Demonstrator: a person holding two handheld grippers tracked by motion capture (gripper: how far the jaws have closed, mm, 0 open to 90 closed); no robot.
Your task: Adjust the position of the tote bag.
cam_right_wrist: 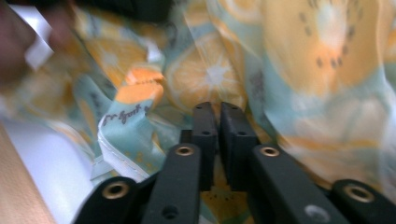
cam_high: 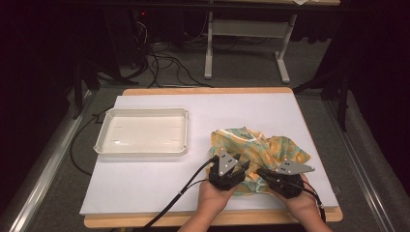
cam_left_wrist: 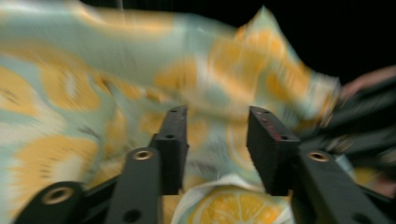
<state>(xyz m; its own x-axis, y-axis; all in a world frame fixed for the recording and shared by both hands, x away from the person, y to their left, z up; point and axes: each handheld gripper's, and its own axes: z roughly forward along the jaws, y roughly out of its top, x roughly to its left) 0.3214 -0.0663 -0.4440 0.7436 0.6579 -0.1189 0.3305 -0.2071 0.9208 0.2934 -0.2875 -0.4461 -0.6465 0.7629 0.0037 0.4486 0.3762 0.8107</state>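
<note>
- I see the crumpled cloth (cam_high: 258,154) lower right on the table (cam_high: 145,188).
- My left gripper (cam_high: 238,170) gapes over it; my right gripper (cam_high: 263,175) pinches cloth.
- A white tray (cam_high: 104,145) sits left, well apart.

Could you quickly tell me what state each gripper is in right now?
Left gripper: open, cloth between its fingers.
Right gripper: shut on the cloth.

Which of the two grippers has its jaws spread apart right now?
The left gripper: its jaws stand apart over the lemon-print yellow and teal cloth. The right gripper's jaws are nearly together.
</note>
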